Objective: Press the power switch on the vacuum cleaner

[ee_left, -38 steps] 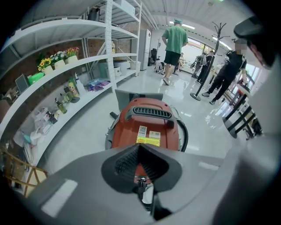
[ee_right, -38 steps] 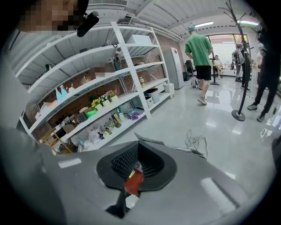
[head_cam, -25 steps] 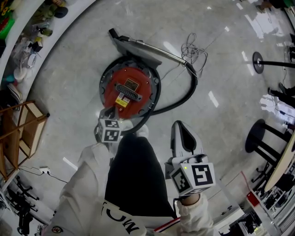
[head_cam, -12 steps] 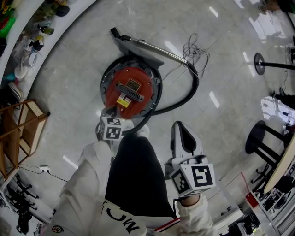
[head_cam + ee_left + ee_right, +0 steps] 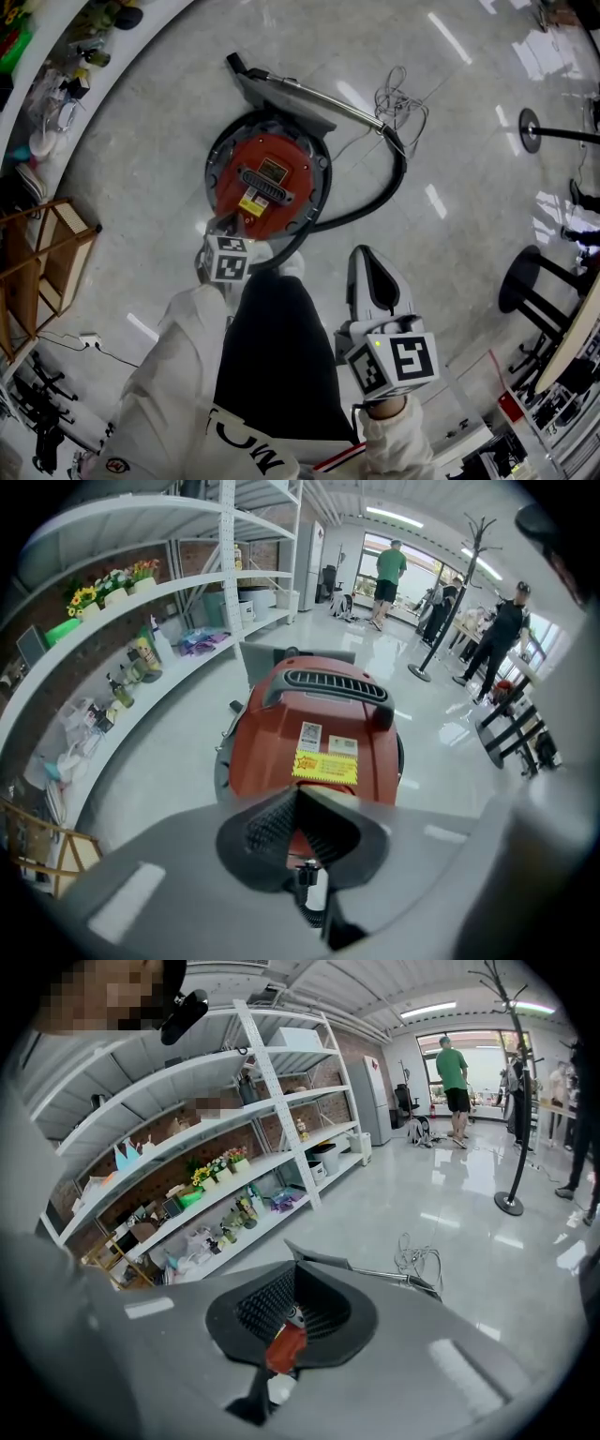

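Vacuum cleaner (image 5: 265, 183) stands on open floor (image 5: 141, 150), away from its shelf-lined edge. Left claw (image 5: 298, 794), jaws together, presumably as a pressing tip, hangs by its near rim; right claw (image 5: 294, 1269), also closed, idle.

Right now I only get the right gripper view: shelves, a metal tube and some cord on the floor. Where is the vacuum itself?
Observer: The red vacuum sits just ahead of the left tool.
Operator: Is that tool open, ready to press?
Observer: No, its jaws are shut, with the tips aimed at the vacuum's top near a yellow sticker.
Operator: And the tube I see?
Observer: That tube joins a black hose that curls back to the vacuum.
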`<state>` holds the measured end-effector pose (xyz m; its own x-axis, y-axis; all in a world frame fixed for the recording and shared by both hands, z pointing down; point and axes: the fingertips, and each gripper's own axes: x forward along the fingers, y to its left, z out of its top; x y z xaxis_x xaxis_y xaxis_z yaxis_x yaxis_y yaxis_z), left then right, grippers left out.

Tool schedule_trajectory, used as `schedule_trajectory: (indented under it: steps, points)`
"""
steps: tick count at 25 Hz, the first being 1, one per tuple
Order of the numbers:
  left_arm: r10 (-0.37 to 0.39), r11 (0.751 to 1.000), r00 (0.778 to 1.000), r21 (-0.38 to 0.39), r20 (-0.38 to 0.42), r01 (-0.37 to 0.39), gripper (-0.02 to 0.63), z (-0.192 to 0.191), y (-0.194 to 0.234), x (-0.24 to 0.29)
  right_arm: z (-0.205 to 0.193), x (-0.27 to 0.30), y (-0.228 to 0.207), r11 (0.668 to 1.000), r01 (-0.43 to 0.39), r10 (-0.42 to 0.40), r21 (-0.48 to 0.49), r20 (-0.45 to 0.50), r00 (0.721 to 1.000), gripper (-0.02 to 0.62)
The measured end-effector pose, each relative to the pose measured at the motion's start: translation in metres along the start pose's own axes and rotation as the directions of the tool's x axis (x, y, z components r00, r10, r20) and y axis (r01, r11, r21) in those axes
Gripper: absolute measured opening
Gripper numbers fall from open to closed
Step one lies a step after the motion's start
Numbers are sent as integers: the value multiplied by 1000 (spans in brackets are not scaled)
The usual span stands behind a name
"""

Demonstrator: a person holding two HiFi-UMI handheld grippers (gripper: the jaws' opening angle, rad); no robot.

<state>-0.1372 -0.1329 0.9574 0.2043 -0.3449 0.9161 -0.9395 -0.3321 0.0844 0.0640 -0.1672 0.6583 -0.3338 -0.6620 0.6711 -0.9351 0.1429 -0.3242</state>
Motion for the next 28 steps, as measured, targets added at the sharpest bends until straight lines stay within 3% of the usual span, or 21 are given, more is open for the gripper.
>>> schedule_trajectory:
  steps: [23, 28]
  points:
    - [25, 1000, 1000, 9, 15, -25, 0, 2, 2, -3, -7, 0, 0, 1000, -1, 1, -1, -7, 1000, 0]
    - [40, 999, 998, 5, 48, -41, 0, 6, 4, -15, -2, -5, 1, 1000, -9, 9, -12, 4, 1000, 0]
